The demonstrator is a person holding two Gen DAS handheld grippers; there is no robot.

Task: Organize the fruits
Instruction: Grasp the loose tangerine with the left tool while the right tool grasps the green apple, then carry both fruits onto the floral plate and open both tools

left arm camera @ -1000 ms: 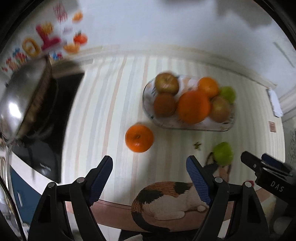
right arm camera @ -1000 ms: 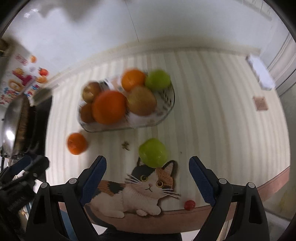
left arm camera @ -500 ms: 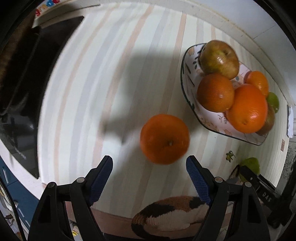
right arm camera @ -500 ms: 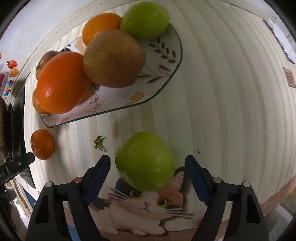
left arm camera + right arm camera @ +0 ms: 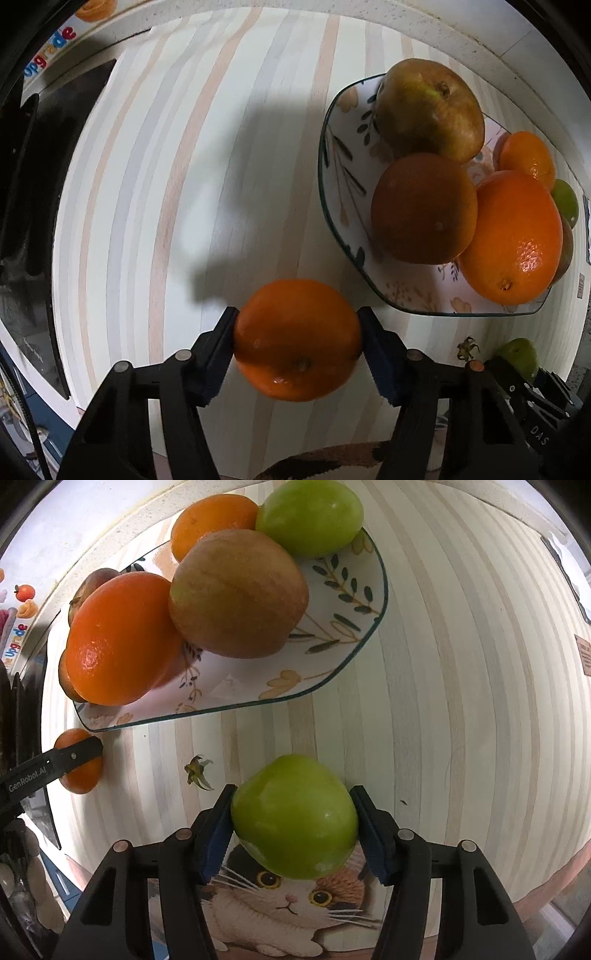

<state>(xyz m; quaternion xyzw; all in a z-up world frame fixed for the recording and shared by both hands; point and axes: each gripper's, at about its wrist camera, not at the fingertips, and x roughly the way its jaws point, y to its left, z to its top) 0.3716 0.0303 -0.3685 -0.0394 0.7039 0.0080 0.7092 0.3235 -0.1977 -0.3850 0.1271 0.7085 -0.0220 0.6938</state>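
Orange sits clamped in the left tongs; the right tongs clamp a green apple, both near the plate.

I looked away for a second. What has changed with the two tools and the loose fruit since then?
Both tools came down and shut: the left tool now clamps the loose orange, the right tool the loose green apple. Both were open a second ago. The plate and its piled fruit stayed put.
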